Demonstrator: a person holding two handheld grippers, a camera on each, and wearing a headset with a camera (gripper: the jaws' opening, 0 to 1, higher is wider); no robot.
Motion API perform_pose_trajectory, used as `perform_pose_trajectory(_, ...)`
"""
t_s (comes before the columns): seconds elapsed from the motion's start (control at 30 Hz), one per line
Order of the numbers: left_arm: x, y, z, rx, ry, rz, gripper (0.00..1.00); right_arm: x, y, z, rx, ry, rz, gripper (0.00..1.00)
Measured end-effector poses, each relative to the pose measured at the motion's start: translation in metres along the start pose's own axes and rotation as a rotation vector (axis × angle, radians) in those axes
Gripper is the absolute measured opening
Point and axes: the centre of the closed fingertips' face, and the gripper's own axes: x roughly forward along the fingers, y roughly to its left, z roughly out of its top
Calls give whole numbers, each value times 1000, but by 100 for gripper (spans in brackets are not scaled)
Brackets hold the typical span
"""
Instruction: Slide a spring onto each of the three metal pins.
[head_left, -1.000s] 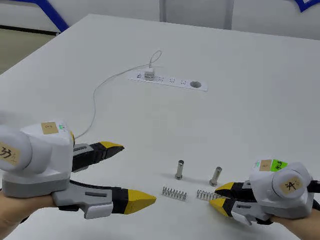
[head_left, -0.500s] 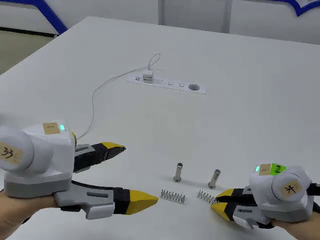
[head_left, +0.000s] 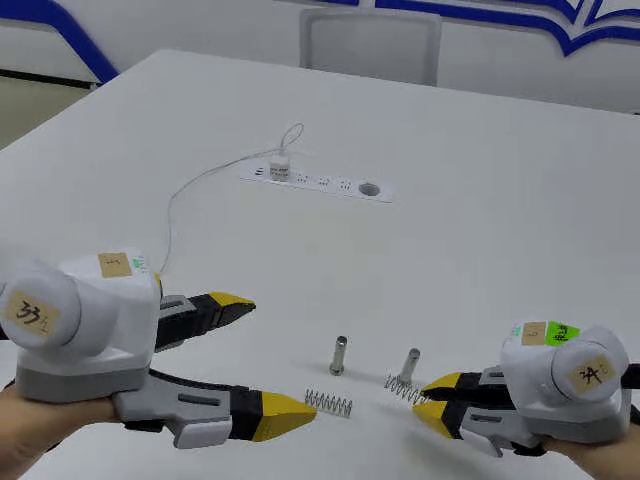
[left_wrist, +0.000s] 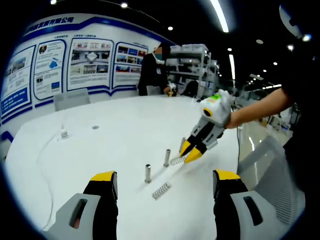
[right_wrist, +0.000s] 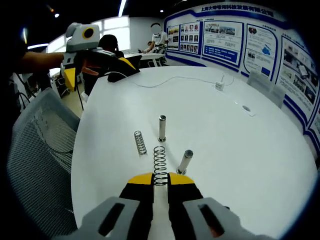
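Two short metal pins (head_left: 339, 355) (head_left: 409, 365) stand upright on the white table (head_left: 480, 230). My right gripper (head_left: 428, 398) is shut on the end of one spring (head_left: 400, 388), which sticks out toward the nearer pin. In the right gripper view that spring (right_wrist: 160, 165) juts from the closed yellow tips (right_wrist: 160, 181), with a pin (right_wrist: 184, 161) just to its right and the other pin (right_wrist: 162, 128) beyond. A second spring (head_left: 328, 403) lies flat by the pins. My left gripper (head_left: 262, 358) is held open, left of the pins, with nothing in it.
A white power strip (head_left: 315, 185) with a plug and a thin cable (head_left: 185, 200) lies mid-table. A grey chair (head_left: 370, 45) stands at the far edge. In the left gripper view a person (left_wrist: 152, 70) stands beyond the table.
The right gripper has closed onto the end of the spring near the right pin. The head camera has tilted, so the whole scene has shifted. The left gripper stays open.
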Motion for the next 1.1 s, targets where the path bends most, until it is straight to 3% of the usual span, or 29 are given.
perform_pose_trajectory(0.17,6,-5,7,18,-13,-17,79,-16,10,21,-55,-29,18,10)
perform_pose_trajectory(0.3,10,-17,18,24,-49,-58,79,-26,18,37,-90,-52,31,10)
perform_pose_trajectory(0.43,16,-24,17,50,-32,-81,77,-30,25,40,-169,-23,39,10)
perform_pose_trajectory(0.6,21,-36,26,63,-54,-128,71,-36,37,49,-197,-32,67,10)
perform_pose_trajectory(0.87,28,-48,23,110,-20,-191,61,-44,56,70,-256,-65,118,10)
perform_pose_trajectory(1.0,29,-53,23,117,-16,-214,54,-44,63,71,-295,-52,135,10)
perform_pose_trajectory(1.1,31,-55,19,145,10,-221,49,-45,68,71,-307,-48,150,10)
